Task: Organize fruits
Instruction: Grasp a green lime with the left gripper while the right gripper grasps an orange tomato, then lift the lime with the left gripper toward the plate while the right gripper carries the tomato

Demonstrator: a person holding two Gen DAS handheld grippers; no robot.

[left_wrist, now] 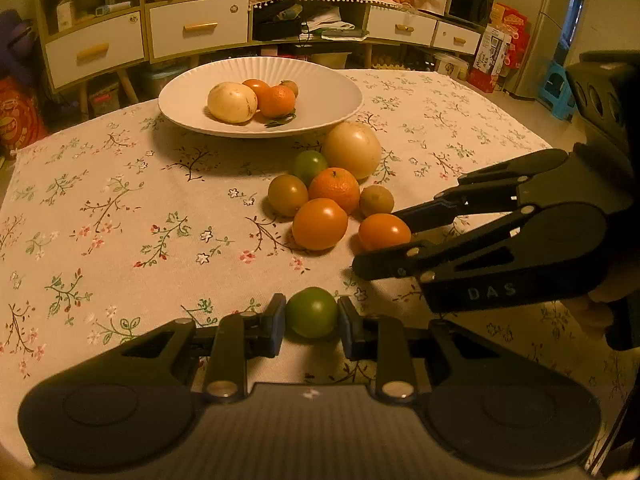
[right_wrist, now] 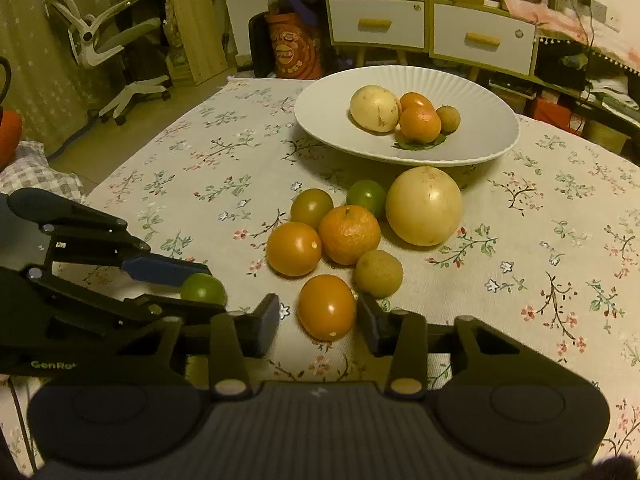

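Note:
My left gripper [left_wrist: 311,320] is shut on a small green fruit [left_wrist: 311,312], low over the floral tablecloth at the near side; the right wrist view shows the same green fruit [right_wrist: 203,288] in it. My right gripper [right_wrist: 318,316] straddles an orange fruit [right_wrist: 326,306] lying on the cloth. Its right pad [right_wrist: 370,320] touches the fruit, while a strip of cloth shows between the fruit and the left pad [right_wrist: 268,320]. A white ribbed plate [left_wrist: 328,120] at the far side holds a pale fruit, two orange ones and a small brownish one.
A cluster of loose fruit lies between plate and grippers: a large pale round fruit [right_wrist: 423,206], a mandarin [right_wrist: 349,234], another orange fruit [right_wrist: 294,248], and green and brownish small ones. Drawer cabinets [left_wrist: 200,28] stand behind the table and an office chair [right_wrist: 116,52] stands at the left.

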